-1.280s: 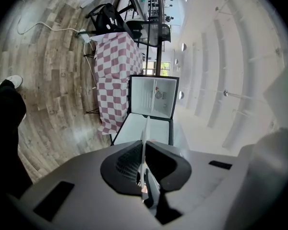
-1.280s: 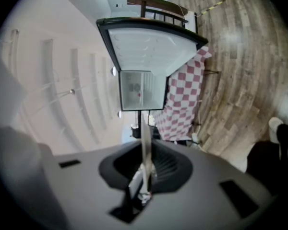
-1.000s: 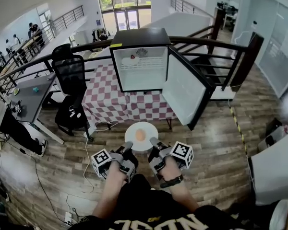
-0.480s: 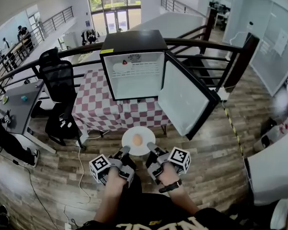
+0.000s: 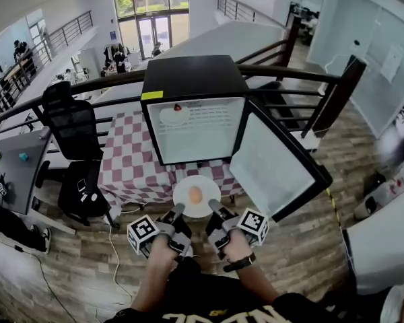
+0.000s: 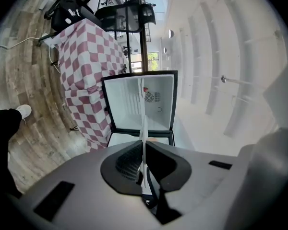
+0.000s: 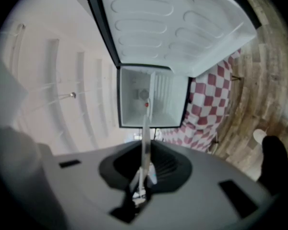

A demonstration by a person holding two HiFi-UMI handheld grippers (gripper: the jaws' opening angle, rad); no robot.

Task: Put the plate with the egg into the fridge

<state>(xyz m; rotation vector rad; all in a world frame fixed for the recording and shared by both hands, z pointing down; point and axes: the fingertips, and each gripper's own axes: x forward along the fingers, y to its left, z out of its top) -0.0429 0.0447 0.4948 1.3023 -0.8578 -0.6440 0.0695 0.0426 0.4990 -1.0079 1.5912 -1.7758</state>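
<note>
While the left gripper (image 5: 178, 211) and the right gripper (image 5: 214, 207) are each clamping their fingers on the near rim of the plate (image 5: 185, 192), the egg (image 5: 196, 194) is lying at its centre. The plate is hovering above the wooden floor (image 5: 303, 234), just before the checkered surface (image 5: 131, 163) carrying the open fridge (image 5: 192, 76). A dark railing (image 5: 289, 69) is running behind, and an office chair (image 5: 71, 123) is standing at left.

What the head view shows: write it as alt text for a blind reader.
A person holds a white plate carrying an egg, with the left gripper and right gripper clamped on its near rim. Ahead, a small black fridge stands open on a checkered tablecloth, door swung right.
</note>
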